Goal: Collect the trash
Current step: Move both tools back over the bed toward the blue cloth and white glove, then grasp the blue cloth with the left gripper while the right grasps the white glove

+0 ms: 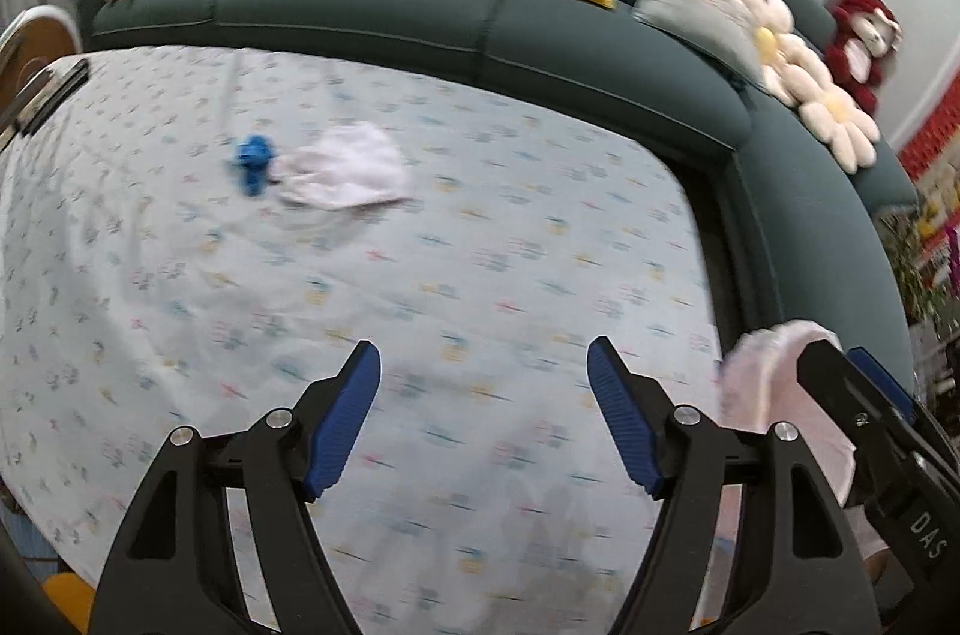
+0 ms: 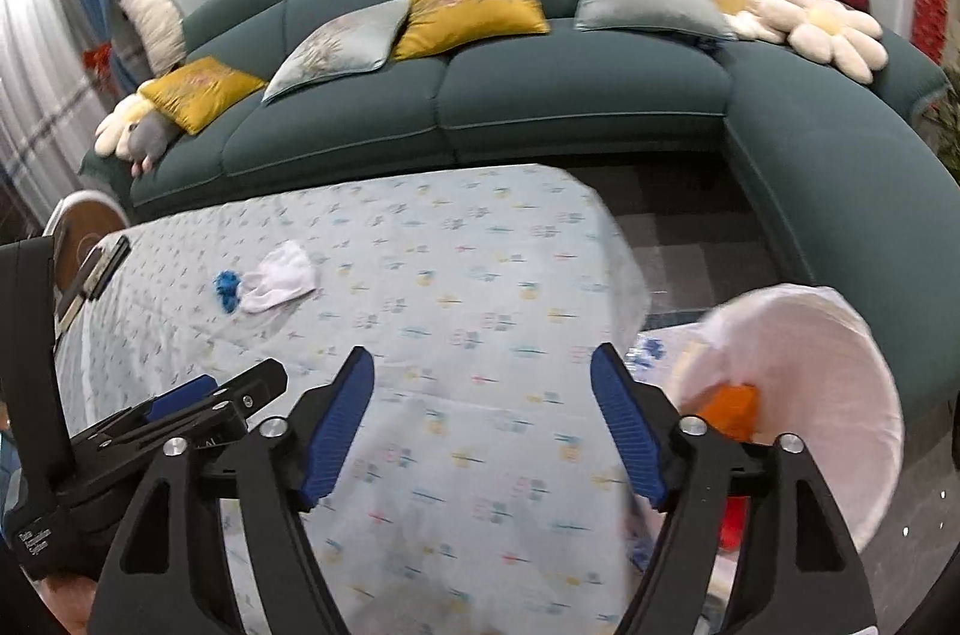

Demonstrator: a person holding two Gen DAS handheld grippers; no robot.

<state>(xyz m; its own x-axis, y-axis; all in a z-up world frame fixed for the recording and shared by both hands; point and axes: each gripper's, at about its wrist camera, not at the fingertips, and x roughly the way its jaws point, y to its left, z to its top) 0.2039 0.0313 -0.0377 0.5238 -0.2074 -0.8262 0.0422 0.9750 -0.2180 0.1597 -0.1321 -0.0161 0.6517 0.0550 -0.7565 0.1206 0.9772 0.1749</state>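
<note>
Trash (image 1: 345,167) on tablecloth (image 1: 480,275) (claws apart)

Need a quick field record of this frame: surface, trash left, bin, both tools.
surface: table under a light patterned cloth, in front of a green sofa
trash left: crumpled white tissue with a blue scrap touching its left side, far left part of the table
bin: white-lined bin past the table's right edge, an orange item inside
left tool: open, nothing between the pads
right tool: open, nothing between the pads
</note>
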